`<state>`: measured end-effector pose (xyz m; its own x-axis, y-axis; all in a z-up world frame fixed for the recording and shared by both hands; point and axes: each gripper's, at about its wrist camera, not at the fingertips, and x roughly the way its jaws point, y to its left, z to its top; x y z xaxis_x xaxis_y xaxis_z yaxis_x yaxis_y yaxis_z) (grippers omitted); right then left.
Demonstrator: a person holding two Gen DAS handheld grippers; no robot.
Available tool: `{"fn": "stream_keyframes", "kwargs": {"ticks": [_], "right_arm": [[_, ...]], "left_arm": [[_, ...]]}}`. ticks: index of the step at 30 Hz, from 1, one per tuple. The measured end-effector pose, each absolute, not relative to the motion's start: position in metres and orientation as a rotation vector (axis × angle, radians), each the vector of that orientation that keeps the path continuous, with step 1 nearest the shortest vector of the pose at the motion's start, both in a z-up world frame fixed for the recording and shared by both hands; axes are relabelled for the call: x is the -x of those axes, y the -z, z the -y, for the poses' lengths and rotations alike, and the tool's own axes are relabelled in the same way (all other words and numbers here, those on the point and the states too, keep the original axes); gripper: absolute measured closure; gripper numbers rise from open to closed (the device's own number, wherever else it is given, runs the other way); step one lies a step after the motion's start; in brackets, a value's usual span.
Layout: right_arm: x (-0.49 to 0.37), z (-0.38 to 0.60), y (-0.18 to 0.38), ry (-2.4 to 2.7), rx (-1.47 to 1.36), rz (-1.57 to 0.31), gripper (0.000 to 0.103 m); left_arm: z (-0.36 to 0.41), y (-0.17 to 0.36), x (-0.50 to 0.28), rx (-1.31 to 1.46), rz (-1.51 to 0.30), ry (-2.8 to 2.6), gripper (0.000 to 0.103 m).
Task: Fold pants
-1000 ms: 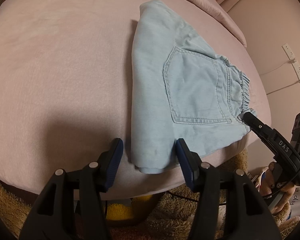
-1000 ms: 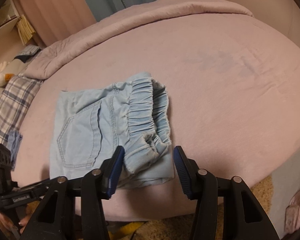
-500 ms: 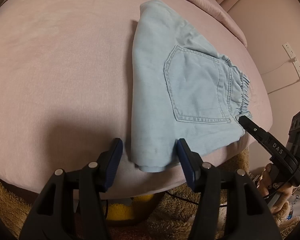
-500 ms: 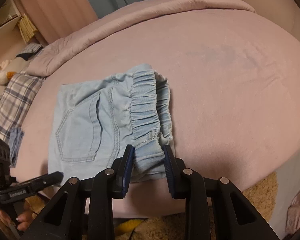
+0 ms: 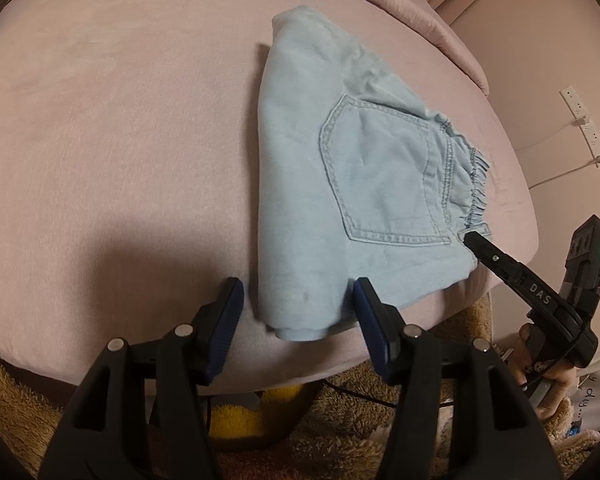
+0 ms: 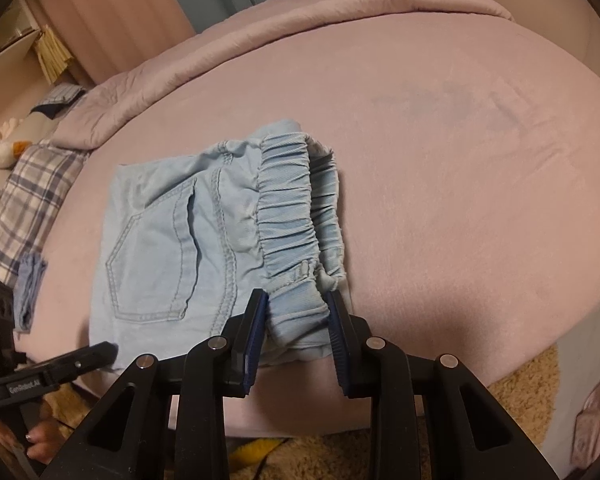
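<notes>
**Q:** While I'm scanning left to right on the bed (image 5: pixel 100 140), where do the pants (image 5: pixel 340 200) actually sit?

**A:** They're folded into a compact pale-blue denim bundle near the front edge of the bed, toward its right front corner as the left wrist view has it. Back pocket (image 5: pixel 376 176) faces up, elastic waistband (image 6: pixel 288 196) on the right side of the bundle. Everything left of them is just bare pink sheet. The bundle's lower left corner, a rolled fold, pokes out right at the bed's front edge.

**Q:** And the left gripper (image 5: pixel 298 320)?

**A:** Its jaws stand fairly wide, straddling that rolled corner. The blue pads (image 5: pixel 228 320) sit on either side, but the left one has a clear gap of sheet between it and the fabric, so it's not pinching anything.

**Q:** Right gripper (image 6: pixel 296 328)?

**A:** Narrow. Its jaws have just been closing in, and the near end of the waistband is bunched between them, with both pads pressing on the cloth. From the left wrist view you see it as a black finger touching the pants' right front corner, with a hand (image 5: pixel 548 380) on its handle below the bed's edge.

**Q:** Anything else around?

**A:** A plaid cloth (image 6: pixel 32 196) off the bed's left side, a shaggy tan rug (image 5: pixel 340 432) on the floor below the front edge, and a folded duvet (image 6: pixel 260 36) along the far edge.
</notes>
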<state>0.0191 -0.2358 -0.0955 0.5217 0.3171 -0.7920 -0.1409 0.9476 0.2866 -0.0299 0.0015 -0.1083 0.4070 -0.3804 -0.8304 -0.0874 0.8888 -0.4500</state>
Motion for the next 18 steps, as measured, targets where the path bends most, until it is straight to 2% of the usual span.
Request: {"fn": "stream_keyframes", "kwargs": {"ticks": [5, 9, 11, 13, 15, 18], "right_arm": [[-0.02, 0.232, 0.091, -0.254, -0.167, -0.991, 0.073], [-0.019, 0.227, 0.082, -0.24, -0.142, -0.972, 0.071], [-0.019, 0.225, 0.076, -0.239, -0.132, -0.961, 0.065], [-0.019, 0.224, 0.069, -0.221, -0.116, -0.932, 0.042], [-0.019, 0.226, 0.062, -0.219, -0.11, -0.894, 0.028], [-0.022, 0.231, 0.058, -0.237, -0.132, -0.87, 0.022]], "left_arm": [[-0.005, 0.089, 0.028, 0.439, -1.093, 0.206, 0.045], [-0.008, 0.067, 0.023, 0.398, -1.015, 0.214, 0.027], [-0.011, 0.059, 0.019, 0.388, -0.976, 0.219, 0.019], [-0.01, 0.053, 0.018, 0.384, -0.945, 0.217, 0.012], [-0.009, 0.053, 0.015, 0.381, -0.927, 0.212, 0.01], [-0.008, 0.062, 0.007, 0.389, -0.937, 0.212, 0.009]]}}
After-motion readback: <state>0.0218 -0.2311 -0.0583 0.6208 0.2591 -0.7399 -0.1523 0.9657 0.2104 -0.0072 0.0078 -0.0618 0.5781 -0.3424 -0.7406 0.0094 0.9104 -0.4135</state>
